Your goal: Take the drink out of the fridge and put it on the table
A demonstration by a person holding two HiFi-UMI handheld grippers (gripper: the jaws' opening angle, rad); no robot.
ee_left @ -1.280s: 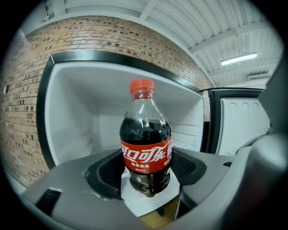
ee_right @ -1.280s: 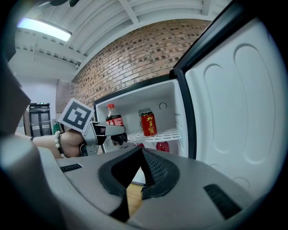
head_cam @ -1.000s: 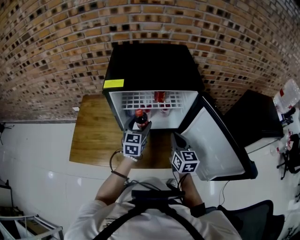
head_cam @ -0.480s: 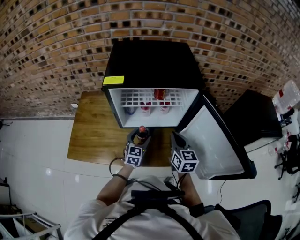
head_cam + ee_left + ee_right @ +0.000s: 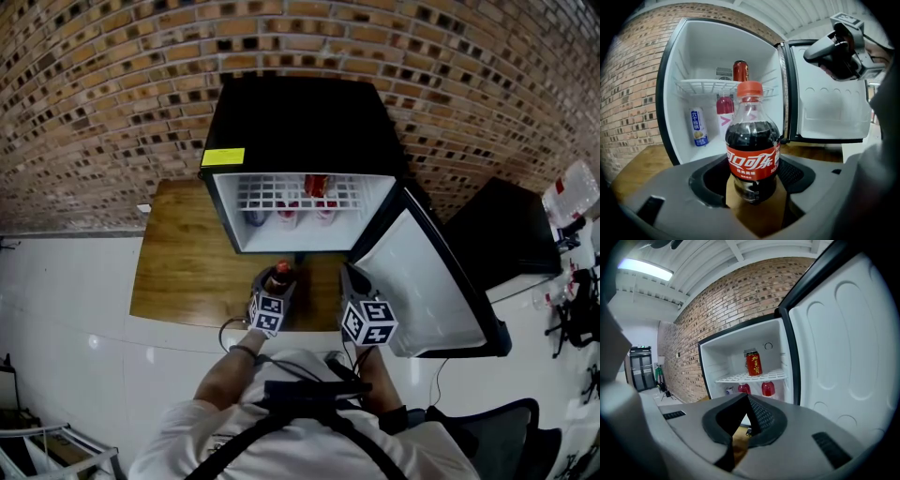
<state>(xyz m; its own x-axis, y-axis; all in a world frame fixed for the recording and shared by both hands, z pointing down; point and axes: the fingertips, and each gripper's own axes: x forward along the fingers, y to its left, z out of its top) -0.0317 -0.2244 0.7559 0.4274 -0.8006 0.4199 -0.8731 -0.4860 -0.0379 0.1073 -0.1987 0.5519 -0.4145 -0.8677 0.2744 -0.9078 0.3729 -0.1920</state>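
A cola bottle with a red cap and red label stands upright between the jaws of my left gripper, which is shut on its lower body. In the head view the cola bottle and left gripper are over the wooden table, just in front of the open fridge. Whether the bottle's base touches the wood I cannot tell. My right gripper hovers beside it to the right, near the fridge door. Its jaws meet in the right gripper view, with the right gripper holding nothing.
Inside the fridge a red can stands on the white wire shelf. Below it are a pink bottle and a small blue-labelled bottle. A brick wall runs behind the fridge, and a dark cabinet stands at right.
My left gripper has drawn the cola bottle out of the fridge mouth, back toward the person and lower over the table. The right gripper has stayed in place.
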